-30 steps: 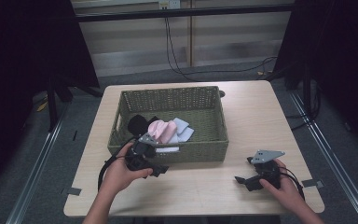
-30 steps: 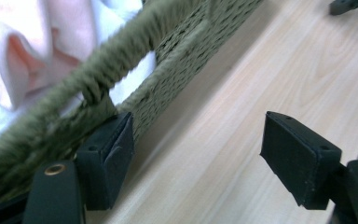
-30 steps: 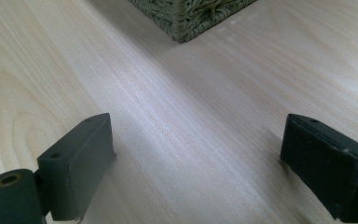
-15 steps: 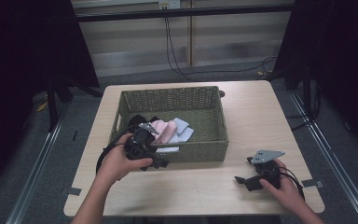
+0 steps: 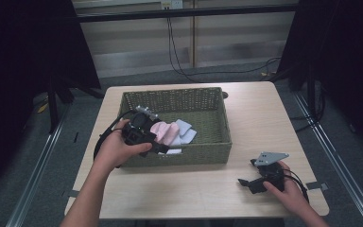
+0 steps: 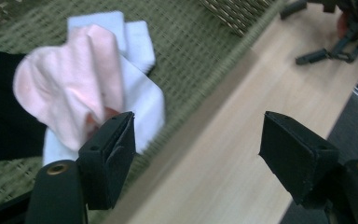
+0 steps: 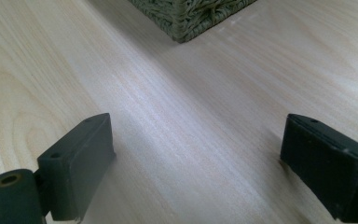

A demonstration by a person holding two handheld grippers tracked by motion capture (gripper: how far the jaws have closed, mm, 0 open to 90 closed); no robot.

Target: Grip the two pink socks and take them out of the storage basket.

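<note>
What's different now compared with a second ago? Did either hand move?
The left gripper moved away from the person, from the basket's near left corner up over its wall, toward the pink cloth. Its jaws are open and hold nothing. The right gripper stayed low over the table, jaws open. The basket and cloths kept their places.

The left gripper point(image 5: 157, 147) is climbing away from the table point(image 5: 246, 118), leaving the spot just in front of the basket's point(image 5: 220, 113) near wall and coming up over its near-left rim. Its wide-open jaws are now hanging above the pink cloth point(image 6: 70, 88) and the white cloth point(image 6: 142, 100), and the left hand point(image 5: 115, 150) is rising with it.
</note>
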